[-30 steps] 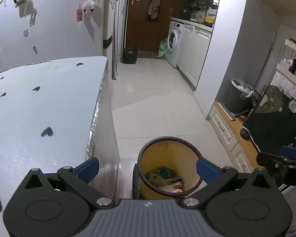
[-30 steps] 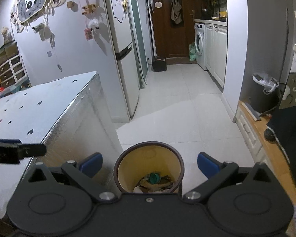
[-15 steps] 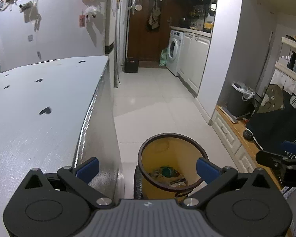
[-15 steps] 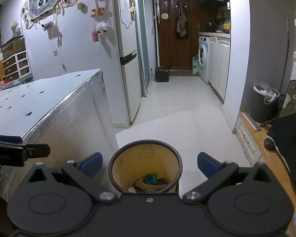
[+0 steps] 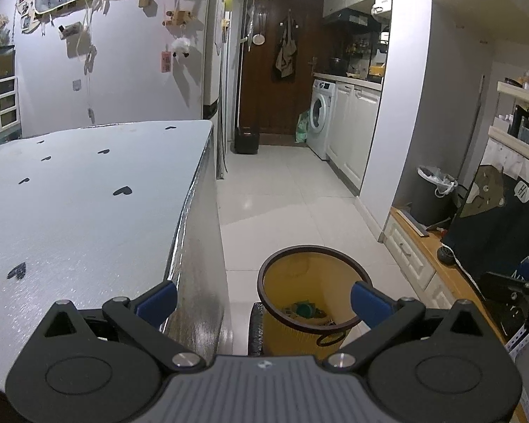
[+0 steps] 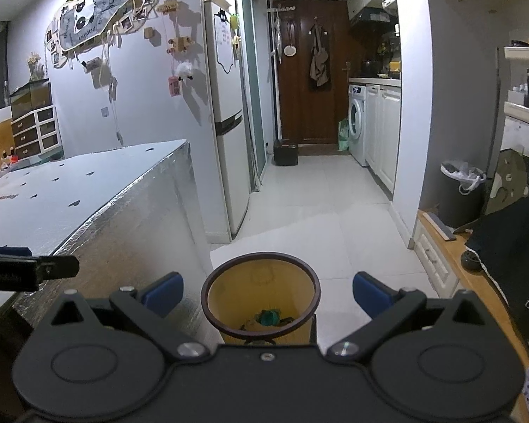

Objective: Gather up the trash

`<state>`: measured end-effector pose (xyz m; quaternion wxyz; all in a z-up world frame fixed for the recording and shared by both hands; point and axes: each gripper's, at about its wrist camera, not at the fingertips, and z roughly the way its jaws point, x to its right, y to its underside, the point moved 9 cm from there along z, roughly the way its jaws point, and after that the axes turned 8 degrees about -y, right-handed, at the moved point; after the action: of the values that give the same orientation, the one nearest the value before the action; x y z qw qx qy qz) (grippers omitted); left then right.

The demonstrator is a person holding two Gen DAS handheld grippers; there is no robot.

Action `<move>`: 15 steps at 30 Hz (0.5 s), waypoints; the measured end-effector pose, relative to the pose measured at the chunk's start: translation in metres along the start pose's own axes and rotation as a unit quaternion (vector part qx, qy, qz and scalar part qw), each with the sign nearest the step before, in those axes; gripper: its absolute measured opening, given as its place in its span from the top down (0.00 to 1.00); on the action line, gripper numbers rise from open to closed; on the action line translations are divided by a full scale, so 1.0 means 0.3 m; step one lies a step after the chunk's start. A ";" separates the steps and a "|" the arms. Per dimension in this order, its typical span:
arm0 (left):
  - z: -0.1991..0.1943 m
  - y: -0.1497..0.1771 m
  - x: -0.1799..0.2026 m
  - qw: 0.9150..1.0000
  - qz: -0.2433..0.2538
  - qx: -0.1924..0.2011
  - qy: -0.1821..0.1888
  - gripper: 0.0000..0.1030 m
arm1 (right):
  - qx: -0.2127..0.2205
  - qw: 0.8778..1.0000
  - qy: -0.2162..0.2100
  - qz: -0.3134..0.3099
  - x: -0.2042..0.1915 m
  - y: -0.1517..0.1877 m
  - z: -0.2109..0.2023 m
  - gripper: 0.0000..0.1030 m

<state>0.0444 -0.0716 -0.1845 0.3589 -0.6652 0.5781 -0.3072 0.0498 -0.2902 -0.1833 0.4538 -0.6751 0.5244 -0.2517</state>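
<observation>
Yellow bin (image 6: 261,292) upright, mouth up; trash (image 6: 269,317) inside.

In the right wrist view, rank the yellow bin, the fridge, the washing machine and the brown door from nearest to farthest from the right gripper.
1. Yellow bin, just below the right gripper.
2. Fridge, left of the corridor.
3. Washing machine, far right.
4. Brown door, corridor's end.

I read "HI" in a speech bubble (image 5: 522,191) and partial "HAV" on the dark cloth (image 5: 504,239).
</observation>
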 end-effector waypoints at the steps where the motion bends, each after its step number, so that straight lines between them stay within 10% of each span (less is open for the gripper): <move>1: -0.006 0.005 0.001 1.000 0.002 0.000 0.000 0.00 | 0.002 1.000 0.001 0.001 0.001 0.005 -0.012 0.00; 15: -0.038 0.056 -0.006 1.000 0.011 0.006 -0.002 0.00 | 0.010 1.000 0.005 0.002 -0.006 0.037 -0.087 0.00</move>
<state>0.0256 -0.0724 -0.1923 0.3671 -0.6572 0.5829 -0.3057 0.0225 -0.2981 -0.1807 0.4583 -0.6680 0.5259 -0.2592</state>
